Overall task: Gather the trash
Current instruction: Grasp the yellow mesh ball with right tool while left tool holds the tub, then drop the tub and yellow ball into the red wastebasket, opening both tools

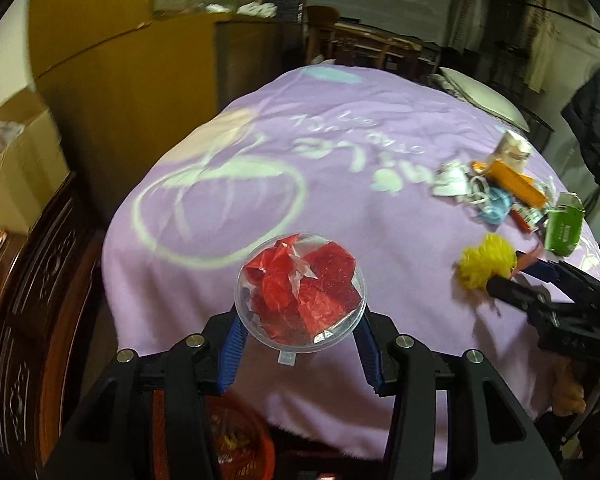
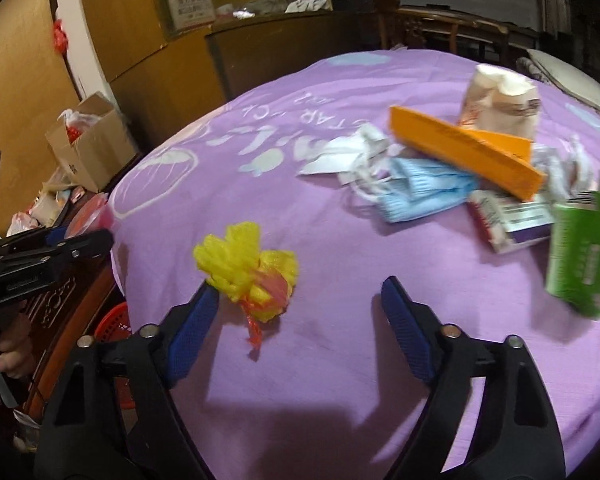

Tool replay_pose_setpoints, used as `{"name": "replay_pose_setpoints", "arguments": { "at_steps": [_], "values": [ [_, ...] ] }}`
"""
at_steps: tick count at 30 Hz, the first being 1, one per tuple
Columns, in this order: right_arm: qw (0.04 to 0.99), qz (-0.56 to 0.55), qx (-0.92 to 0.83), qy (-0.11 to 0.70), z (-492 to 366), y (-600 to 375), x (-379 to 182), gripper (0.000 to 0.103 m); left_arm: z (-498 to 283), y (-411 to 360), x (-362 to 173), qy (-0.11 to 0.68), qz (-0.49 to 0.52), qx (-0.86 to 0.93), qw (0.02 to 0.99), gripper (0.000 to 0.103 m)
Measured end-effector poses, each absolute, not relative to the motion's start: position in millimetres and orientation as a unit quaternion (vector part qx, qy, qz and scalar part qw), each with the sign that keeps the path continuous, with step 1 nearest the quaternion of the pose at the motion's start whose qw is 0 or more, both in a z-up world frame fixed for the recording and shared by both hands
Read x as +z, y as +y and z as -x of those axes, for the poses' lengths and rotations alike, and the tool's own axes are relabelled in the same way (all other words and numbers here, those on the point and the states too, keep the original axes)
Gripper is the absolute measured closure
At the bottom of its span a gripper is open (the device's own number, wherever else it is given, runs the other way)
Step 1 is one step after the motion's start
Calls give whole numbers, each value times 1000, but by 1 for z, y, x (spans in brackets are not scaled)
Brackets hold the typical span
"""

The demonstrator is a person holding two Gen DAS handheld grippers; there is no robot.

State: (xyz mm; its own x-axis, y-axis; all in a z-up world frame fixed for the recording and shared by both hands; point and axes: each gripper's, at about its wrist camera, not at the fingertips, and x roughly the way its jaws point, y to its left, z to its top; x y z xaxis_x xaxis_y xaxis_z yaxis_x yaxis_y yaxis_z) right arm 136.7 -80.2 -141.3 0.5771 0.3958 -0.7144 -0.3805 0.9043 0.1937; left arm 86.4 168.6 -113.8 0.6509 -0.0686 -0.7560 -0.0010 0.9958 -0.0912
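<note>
Left wrist view: left hand-held gripper pinching clear cup of red wrappers. Right wrist view: right hand-held gripper spread beside yellow net on purple-covered surface.

A glossy clear plastic cup holds crinkled red film, on matt purple cloth; yellow foam netting looks rough.

One clear round plastic cup stuffed with red crumpled film. One yellow foam net tied with red string. One orange flat carton. One light-blue pleated face mask. One green printed box. One crumpled white paper cup. One red-and-white small packet. One red plastic basket.
</note>
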Motion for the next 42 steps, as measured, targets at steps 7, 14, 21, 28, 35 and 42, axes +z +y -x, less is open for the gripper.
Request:
{"name": "replay_pose_setpoints", "arguments": {
  "at_steps": [7, 14, 21, 28, 35, 42],
  "values": [
    [883, -18, 238, 403, -138, -57, -137, 67, -54, 214, -129, 438, 68, 22, 896, 54],
    [890, -16, 259, 374, -109, -39, -104, 67, -6, 259, -146, 462, 93, 63, 880, 54],
    [874, 16, 312, 372, -76, 7, -84, 67, 15, 289, -168, 486, 141, 88, 858, 26],
    [833, 69, 365, 410, -55, 71, -103, 67, 25, 326, -158, 450, 179, 130, 865, 12],
    [780, 124, 411, 456, -53, 142, -142, 63, 29, 352, -180, 465, 167, 183, 850, 11],
    [778, 104, 400, 474, -64, 142, -151, 45, 30, 360, -189, 475, 172, 186, 843, 11]
  ]
}}
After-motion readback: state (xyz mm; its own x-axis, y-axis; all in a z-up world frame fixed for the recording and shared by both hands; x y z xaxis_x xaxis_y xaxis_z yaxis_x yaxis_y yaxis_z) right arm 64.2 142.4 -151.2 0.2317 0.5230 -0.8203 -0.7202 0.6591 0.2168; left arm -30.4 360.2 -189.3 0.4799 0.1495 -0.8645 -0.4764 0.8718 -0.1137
